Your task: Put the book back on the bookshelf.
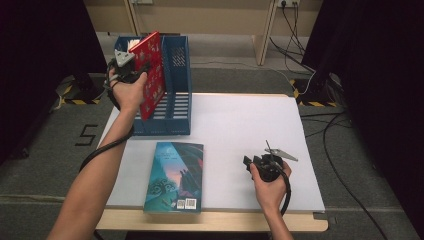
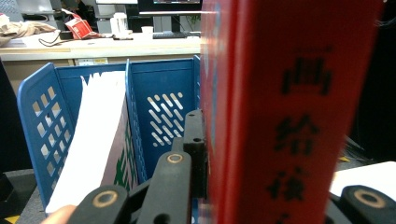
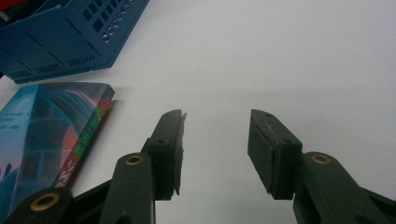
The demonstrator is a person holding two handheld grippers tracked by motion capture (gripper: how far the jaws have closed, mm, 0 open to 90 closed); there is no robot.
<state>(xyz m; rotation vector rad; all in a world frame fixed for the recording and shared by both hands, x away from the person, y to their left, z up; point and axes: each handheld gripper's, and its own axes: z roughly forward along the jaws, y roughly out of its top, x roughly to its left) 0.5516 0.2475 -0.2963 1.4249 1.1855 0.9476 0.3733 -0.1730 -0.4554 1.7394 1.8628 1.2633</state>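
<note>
A red book stands upright and tilted over the blue file rack at the table's far left. My left gripper is shut on it, one jaw on each side of its spine. A teal book lies flat near the front edge, below the rack. At the right front my right gripper rests low over the white tabletop. It stands open with nothing between its jaws, and the teal book lies to their left.
The rack has several compartments. Its left one holds a white-edged book. Bare white tabletop spreads right of the rack and around the right gripper. Cables lie on the floor to the right.
</note>
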